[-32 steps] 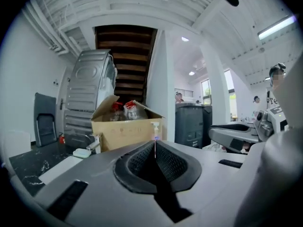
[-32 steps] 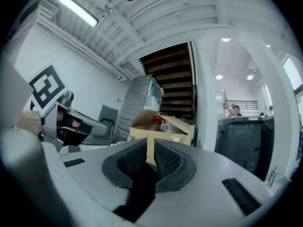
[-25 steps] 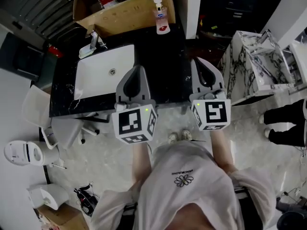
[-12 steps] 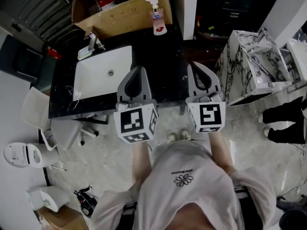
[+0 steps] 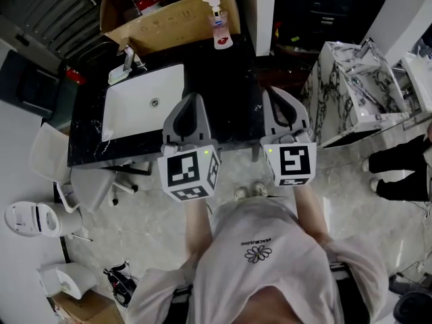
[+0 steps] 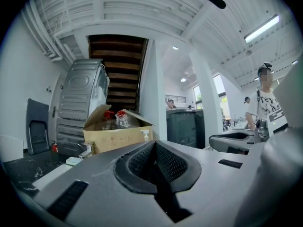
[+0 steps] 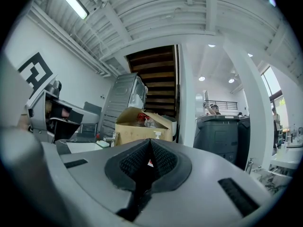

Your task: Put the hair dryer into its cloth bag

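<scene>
Grey left tool [image 5: 192, 100], right tool [image 5: 276, 94] — both closed

— How does the person hold the left gripper [image 5: 191, 100]?
— Stretched out ahead of the body and pointing away from it. Its jaws are pressed together with nothing between them. Directly behind the claw sits the left marker cube [image 5: 189, 174]. Behind that the bare left forearm [image 5: 197, 225] runs back to the torso [image 5: 263, 262].
— And the right gripper [image 5: 277, 94]?
— It is to the right of the left claw, near it but apart, and points the same way. Its jaws meet too and are empty. The right marker cube [image 5: 291, 162] rides behind them, then the right forearm [image 5: 312, 211].
— Do the claws touch?
— No. Both arms reach forward side by side.
</scene>
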Demonstrator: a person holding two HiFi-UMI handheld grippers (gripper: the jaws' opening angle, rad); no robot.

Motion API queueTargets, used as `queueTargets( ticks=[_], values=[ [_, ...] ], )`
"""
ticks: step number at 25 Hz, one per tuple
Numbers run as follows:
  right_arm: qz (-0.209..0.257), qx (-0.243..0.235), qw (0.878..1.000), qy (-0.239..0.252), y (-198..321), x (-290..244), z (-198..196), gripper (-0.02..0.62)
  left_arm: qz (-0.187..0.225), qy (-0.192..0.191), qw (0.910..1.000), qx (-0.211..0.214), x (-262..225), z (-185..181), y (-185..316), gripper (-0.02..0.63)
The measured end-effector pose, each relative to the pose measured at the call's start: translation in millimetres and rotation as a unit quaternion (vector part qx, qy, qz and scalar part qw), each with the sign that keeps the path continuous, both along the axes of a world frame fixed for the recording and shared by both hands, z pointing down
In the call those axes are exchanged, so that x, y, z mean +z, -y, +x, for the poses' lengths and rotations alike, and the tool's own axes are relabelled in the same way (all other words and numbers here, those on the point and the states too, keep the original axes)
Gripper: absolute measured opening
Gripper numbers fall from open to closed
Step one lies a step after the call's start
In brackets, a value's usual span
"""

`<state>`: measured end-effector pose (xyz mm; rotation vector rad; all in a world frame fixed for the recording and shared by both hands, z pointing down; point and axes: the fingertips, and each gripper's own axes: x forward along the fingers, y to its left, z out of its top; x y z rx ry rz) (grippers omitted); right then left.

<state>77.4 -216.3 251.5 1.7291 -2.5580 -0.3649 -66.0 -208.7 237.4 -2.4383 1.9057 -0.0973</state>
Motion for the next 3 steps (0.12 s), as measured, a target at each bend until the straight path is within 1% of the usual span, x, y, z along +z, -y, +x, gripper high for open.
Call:
queueTargets(
  ticks=[3],
  values=[
    [0.005, -0.002, 1.0, -0.006, 0.8, -1.0, -0.6, 0.012, -0.002, 0.001, 1.0, -0.001, 0.6, -0.7, 0.8, 0.017]
  ],
)
